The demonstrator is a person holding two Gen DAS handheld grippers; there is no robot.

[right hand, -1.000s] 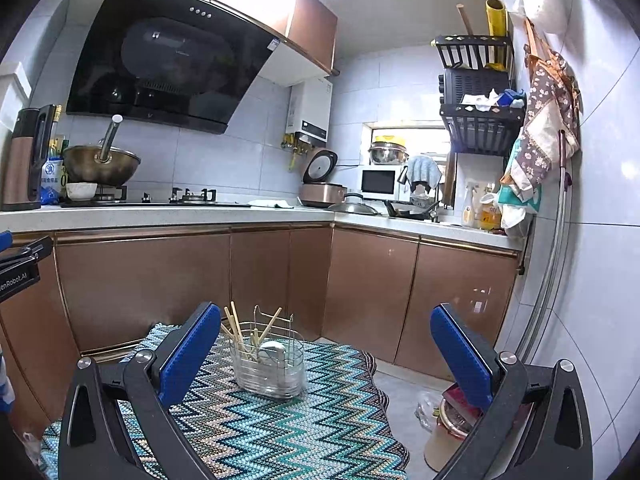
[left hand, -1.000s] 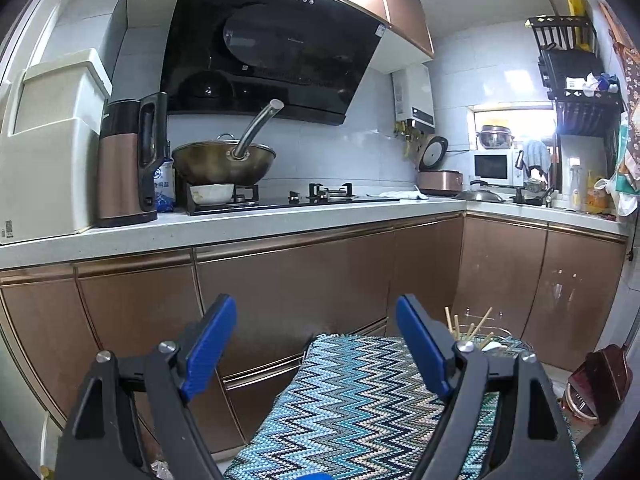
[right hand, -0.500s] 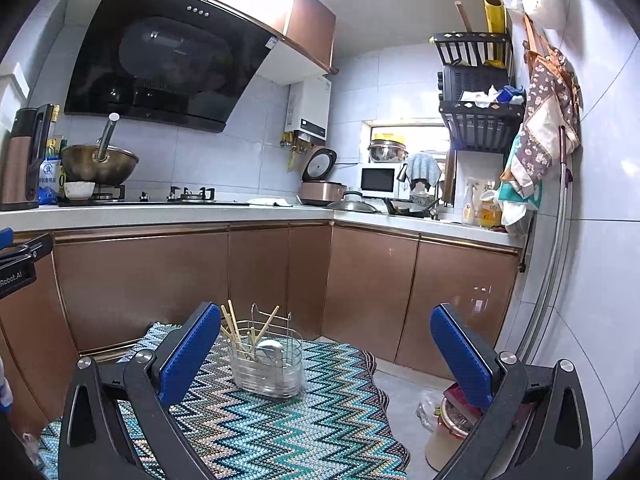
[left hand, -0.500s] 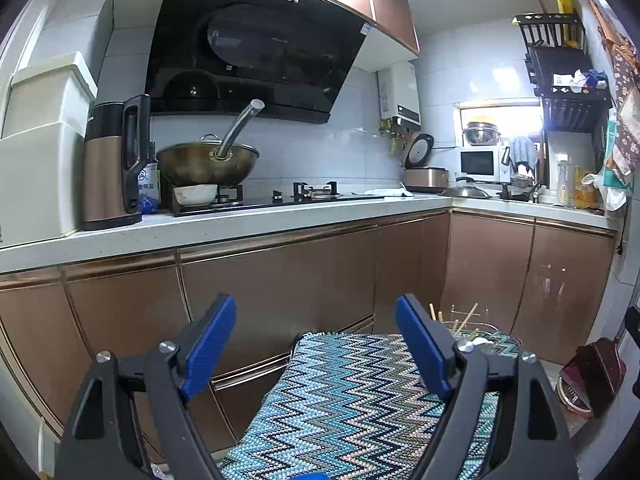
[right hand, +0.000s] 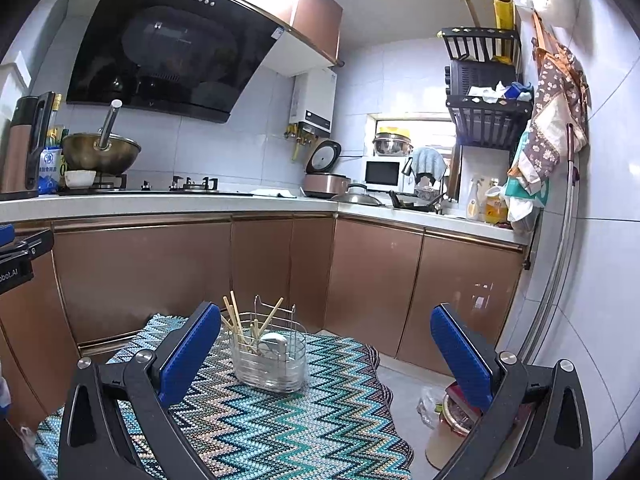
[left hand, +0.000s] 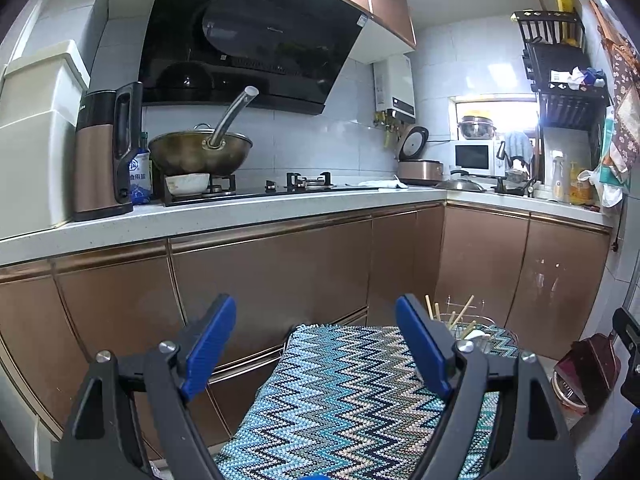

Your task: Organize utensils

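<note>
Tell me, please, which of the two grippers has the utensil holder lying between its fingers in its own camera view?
The right gripper: the utensil holder stands between its open fingers. The left gripper frames only the zigzag cloth, with the holder off to its right.

Zigzag cloth point(right hand: 280, 420) (teal, blue, cream); copper-brown cabinets point(right hand: 140, 272).

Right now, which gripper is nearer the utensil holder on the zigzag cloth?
Right. The right gripper is open with the utensil holder just ahead between its fingers. The left gripper is open further off; the holder sits beyond its right finger.
</note>
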